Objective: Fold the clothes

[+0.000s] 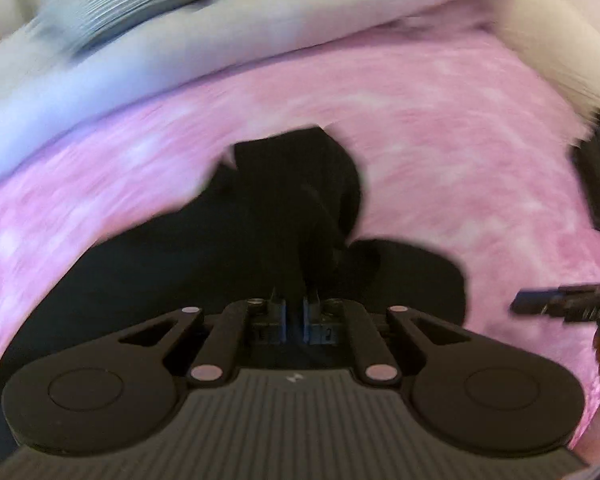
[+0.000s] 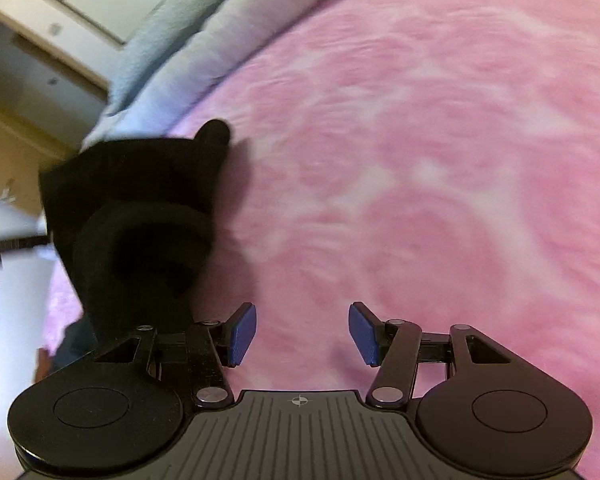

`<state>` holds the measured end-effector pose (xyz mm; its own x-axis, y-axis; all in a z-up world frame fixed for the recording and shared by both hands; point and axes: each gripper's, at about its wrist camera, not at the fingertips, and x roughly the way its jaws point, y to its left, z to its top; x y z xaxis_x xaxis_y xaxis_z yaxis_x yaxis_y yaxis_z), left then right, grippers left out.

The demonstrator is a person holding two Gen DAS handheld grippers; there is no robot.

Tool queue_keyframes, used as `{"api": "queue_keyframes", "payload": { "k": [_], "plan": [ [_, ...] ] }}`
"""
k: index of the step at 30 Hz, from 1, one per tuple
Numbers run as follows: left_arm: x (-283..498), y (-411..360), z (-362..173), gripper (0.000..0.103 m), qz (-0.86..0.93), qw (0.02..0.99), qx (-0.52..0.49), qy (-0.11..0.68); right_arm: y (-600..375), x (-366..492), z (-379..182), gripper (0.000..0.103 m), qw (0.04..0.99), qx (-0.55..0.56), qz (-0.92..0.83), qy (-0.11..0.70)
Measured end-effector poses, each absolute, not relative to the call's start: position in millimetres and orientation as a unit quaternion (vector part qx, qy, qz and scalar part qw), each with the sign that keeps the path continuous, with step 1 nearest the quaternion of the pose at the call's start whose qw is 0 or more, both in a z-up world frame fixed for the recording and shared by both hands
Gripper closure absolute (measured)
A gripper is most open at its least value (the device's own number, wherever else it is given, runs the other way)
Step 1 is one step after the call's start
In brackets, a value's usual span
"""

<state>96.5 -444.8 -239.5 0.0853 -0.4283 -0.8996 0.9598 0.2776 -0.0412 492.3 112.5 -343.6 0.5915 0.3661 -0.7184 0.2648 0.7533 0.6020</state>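
Left wrist view: the left tool [image 1: 296, 300] has its jaws drawn together on a fold of the black, soft fabric garment [image 1: 292, 200], which rises from the fingers toward twelve o'clock and spreads dark across the lower half of the frame. The picture is smeared, so the exact edge gripped cannot be read. At four o'clock the dark tip of the right tool [image 1: 556, 304] shows, apart from the cloth.

Right wrist view: the right tool [image 2: 302, 334] stands about half open, blue pads [image 2: 242, 334] bare, nothing between them. The garment [image 2: 140, 216] hangs bunched at nine to ten o'clock, lifted off the pink mottled plush bedspread [image 2: 420, 160].

Judgement: the step in hand is the pick-up and carry of one garment edge, early in the fold; the piece is not yet laid flat. The next move calls for the free right tool to take a second corner or hem, so the cloth can be spread taut on the bed before any crease is made. Risk: a one-point grip lets the fabric twist.

Surface and room: bed with pink spread, a pale blue-white pillow or duvet [image 2: 172, 52] along its far edge at eleven o'clock, and light wooden cupboard fronts [image 2: 48, 40] beyond.
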Motion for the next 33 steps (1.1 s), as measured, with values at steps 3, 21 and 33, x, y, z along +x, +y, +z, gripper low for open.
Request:
{"api": "queue_keyframes", "payload": {
  "k": [3,21,33],
  "plan": [
    [133.4,-409.9,-250.4,0.097,-0.473,0.695,0.273,0.467,139.6,522.4,-350.0,0.047,0.820,0.341,0.069,0.454],
    [220.6,-311.1,-306.4,0.097,-0.459,0.699,0.151,0.528,312.5,609.5,-366.5,0.079,0.870,0.126,0.179,0.441],
    [104.3,-397.5,-236.4,0.089,-0.645,0.628,0.102,0.423,212.6,556.6,-217.6,0.101,0.927,-0.139,-0.022,0.347]
  ]
}}
